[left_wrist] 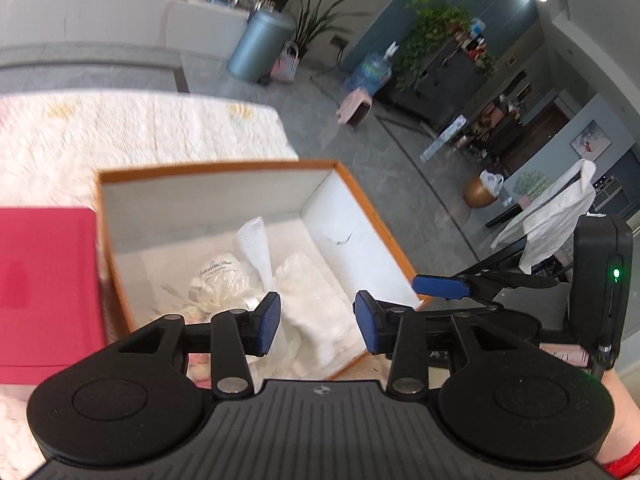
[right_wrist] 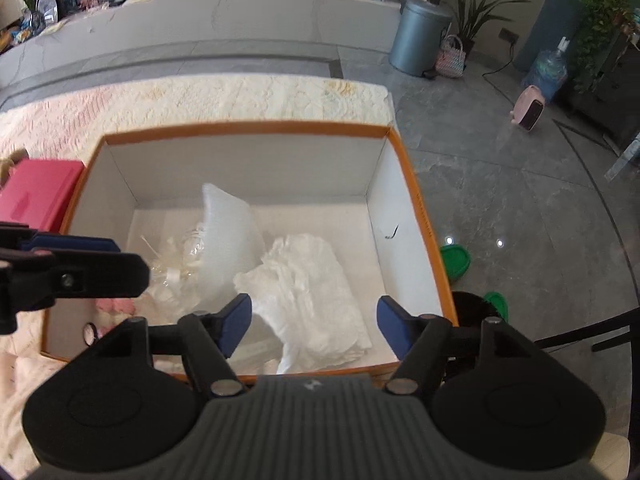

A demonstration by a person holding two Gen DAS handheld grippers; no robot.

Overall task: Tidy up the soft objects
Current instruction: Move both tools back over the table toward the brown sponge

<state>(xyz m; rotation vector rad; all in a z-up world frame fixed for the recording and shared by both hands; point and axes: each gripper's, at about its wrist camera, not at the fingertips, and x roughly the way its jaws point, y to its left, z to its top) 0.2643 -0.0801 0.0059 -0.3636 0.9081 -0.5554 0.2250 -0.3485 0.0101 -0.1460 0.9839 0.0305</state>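
An orange-edged white box (right_wrist: 256, 130) (left_wrist: 216, 168) stands on the table. Inside lie a crumpled white cloth (right_wrist: 308, 292) (left_wrist: 316, 300), a small white pillow-like pack (right_wrist: 228, 236) (left_wrist: 254, 248) and a clear plastic-wrapped bundle (right_wrist: 176, 268) (left_wrist: 218, 284). My right gripper (right_wrist: 314, 328) is open and empty, above the box's near edge over the white cloth. My left gripper (left_wrist: 316, 322) is open and empty, above the box's near part; it also shows at the left of the right wrist view (right_wrist: 72, 260).
A red box (left_wrist: 44, 292) (right_wrist: 38, 196) stands left of the orange box. A cream lace cloth (right_wrist: 200, 100) covers the table. Past the table's right edge is grey floor with green lids (right_wrist: 456, 260), a grey bin (right_wrist: 420, 36) and a pink heater (right_wrist: 530, 108).
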